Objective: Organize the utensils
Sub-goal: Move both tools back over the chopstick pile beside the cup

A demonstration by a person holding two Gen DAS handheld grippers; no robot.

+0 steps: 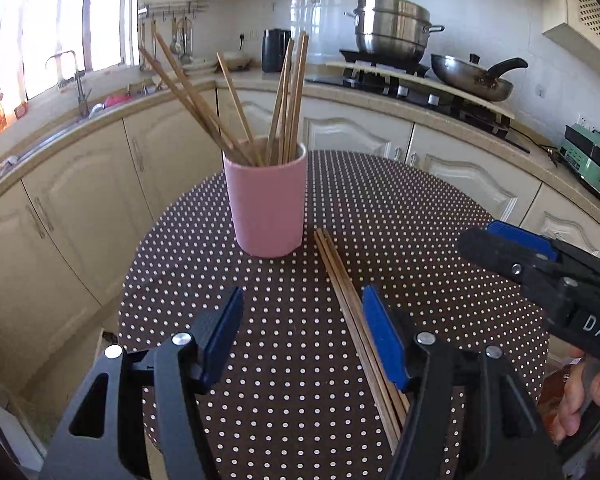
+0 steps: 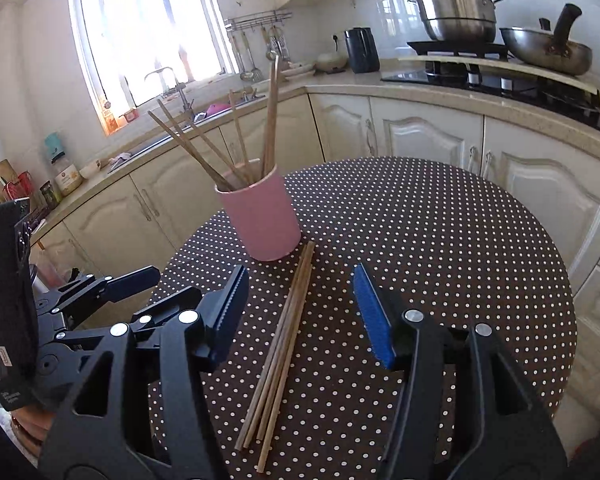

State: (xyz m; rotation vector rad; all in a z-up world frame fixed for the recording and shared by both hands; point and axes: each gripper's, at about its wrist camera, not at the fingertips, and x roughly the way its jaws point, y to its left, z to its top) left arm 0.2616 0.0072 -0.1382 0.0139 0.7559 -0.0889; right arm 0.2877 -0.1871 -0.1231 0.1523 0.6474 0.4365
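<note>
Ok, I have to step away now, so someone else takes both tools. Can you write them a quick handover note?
Left tool: open, empty, above the table, just left of the loose chopsticks.
Right tool: open, empty, straddling the loose chopsticks from above.
Pink cup: upright on the table, several chopsticks already standing in it.
Done: part of the chopsticks are in the cup.
Left: pick up the bundle lying beside the cup and drop it in.
</note>
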